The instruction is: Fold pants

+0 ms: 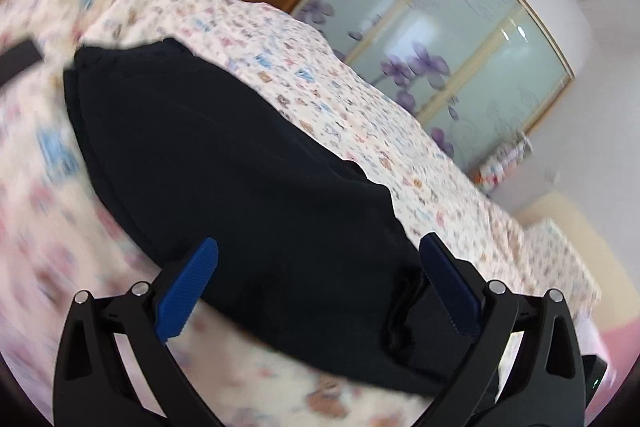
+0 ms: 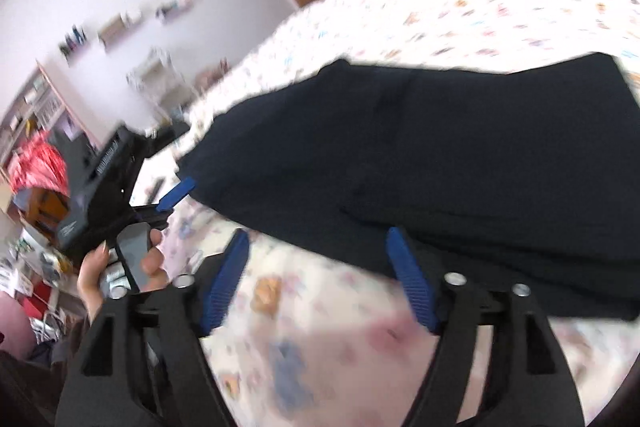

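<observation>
Pants (image 1: 224, 163) were dark navy, near black, matte soft fabric, lying on the bed (image 1: 360, 115) as a long flattened slab with rounded edges. In the right wrist view the pants (image 2: 460, 155) showed stacked layers along the near edge, so at least one fold was in. Seams faint; both views motion-blurred.

Bed cover was cream cotton-looking print, small pastel figures in pink, blue and orange, lightly rumpled.

Left claw (image 1: 318, 283): black rigid frame, blue ribbed pads (image 1: 188, 291), jaws wide apart, nothing held. It pointed along the pants' length, hovering over the near end; the right pad overlapped the dark cloth in view, contact unclear.

Right claw (image 2: 316, 275): same build, jaws apart, empty. It sat at the pants' near edge, right pad against the fabric edge in view, left pad over bare bed cover (image 2: 320, 327).

From the right wrist view the left claw (image 2: 176, 193) was seen side-on, one blue pad tip at the pants' corner. The person's left hand (image 2: 120, 271) wrapped the grip, fingers curled on a grey trigger (image 2: 134, 251).

Behind: frosted glass wardrobe doors (image 1: 460, 43) with purple flowers, wood frame.
</observation>
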`<state>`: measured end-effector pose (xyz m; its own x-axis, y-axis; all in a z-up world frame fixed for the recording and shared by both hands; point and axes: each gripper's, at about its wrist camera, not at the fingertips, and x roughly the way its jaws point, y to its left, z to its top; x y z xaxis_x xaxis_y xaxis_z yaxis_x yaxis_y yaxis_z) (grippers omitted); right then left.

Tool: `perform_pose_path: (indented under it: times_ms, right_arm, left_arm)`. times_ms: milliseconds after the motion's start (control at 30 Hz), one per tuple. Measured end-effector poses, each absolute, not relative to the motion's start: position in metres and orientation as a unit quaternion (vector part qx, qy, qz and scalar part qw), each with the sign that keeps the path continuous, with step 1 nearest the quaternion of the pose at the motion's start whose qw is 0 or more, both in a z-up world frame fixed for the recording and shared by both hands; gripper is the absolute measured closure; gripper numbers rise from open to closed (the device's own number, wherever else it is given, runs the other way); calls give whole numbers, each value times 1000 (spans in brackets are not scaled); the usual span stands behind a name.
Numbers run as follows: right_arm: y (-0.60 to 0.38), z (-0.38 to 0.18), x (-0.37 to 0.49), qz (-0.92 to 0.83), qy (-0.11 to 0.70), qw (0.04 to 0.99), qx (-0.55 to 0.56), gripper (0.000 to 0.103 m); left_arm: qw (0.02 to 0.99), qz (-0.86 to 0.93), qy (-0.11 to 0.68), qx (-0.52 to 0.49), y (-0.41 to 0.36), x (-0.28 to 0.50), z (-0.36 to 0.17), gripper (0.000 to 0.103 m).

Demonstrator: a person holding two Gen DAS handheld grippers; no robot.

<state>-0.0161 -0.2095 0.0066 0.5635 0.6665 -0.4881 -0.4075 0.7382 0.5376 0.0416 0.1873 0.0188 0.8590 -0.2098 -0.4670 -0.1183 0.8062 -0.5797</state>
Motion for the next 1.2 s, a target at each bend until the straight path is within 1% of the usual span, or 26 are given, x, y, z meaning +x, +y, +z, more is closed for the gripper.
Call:
perform_pose_path:
  times_ms: [33,133,233,367,433,733,933,1067,1200]
  right_arm:
    - [-224,5,-21,308,336,868,198,23]
    - [-265,-12,-22,289,311,857,292,23]
    - [-273,-19,-14,300,311,835,342,23]
    - [-260,-16,-14,308,315,842,311,21]
    - [-254,-15,-16,312,319,847,289,21]
    - [-246,-14,-22,315,328,847,275,19]
    - [-247,-15,-24,316,332,845,276,19]
    - [-246,-14,-21,319,333,845,271,19]
    - [-247,-14,-19,319,333,845,272,19]
  left_arm:
    - [915,-34,270,-297,199,39,23,2]
    - [907,-47,296,-296,230,37,23,2]
    - [877,-42,336,-342,272,49,11,2]
    - [817,-51,368,-440,308,63,-17,2]
    - [799,-48,374,-467,315,66,-29,2]
    - [786,-49,375,-489,321,93,-29,2]
    - [787,-62,397,-469,317,97,-35,2]
    - [742,-69,402,-531,327,108,-40,2]
    - [749,-140,353,-542,329,108,-21,2]
